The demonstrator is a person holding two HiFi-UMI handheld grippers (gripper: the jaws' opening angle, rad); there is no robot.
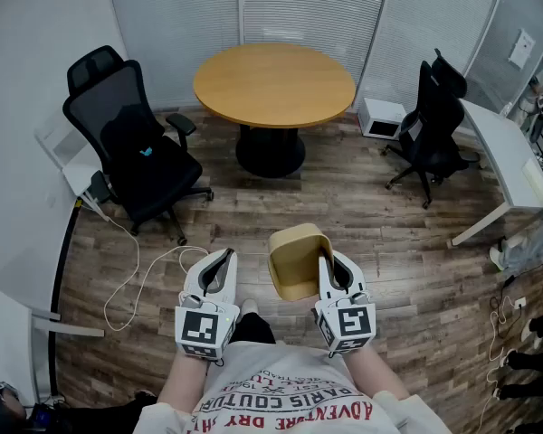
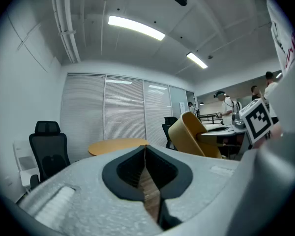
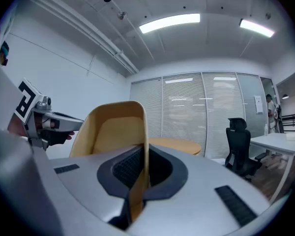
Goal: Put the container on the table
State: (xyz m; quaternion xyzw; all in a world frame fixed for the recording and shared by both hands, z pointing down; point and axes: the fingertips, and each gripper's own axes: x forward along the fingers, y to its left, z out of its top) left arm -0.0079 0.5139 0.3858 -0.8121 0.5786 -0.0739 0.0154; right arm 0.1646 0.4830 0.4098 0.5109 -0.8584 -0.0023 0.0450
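Observation:
A tan open-topped container [image 1: 297, 260] hangs in the air in front of the person, tilted. My right gripper [image 1: 325, 260] is shut on its right wall. In the right gripper view the thin wall [image 3: 143, 146] runs between the jaws of my right gripper [image 3: 144, 156]. My left gripper [image 1: 228, 255] is held level beside the container, apart from it. In the left gripper view my left gripper [image 2: 145, 150] has its jaws together with nothing between them, and the container [image 2: 191, 133] shows to the right. The round wooden table [image 1: 273, 84] stands farther ahead across the wood floor.
A black office chair [image 1: 138, 143] stands left of the table, another black office chair [image 1: 434, 125] to its right. A white desk [image 1: 507, 161] runs along the right side. A white box [image 1: 381, 117] sits by the blinds. Cables [image 1: 136, 278] lie on the floor at left.

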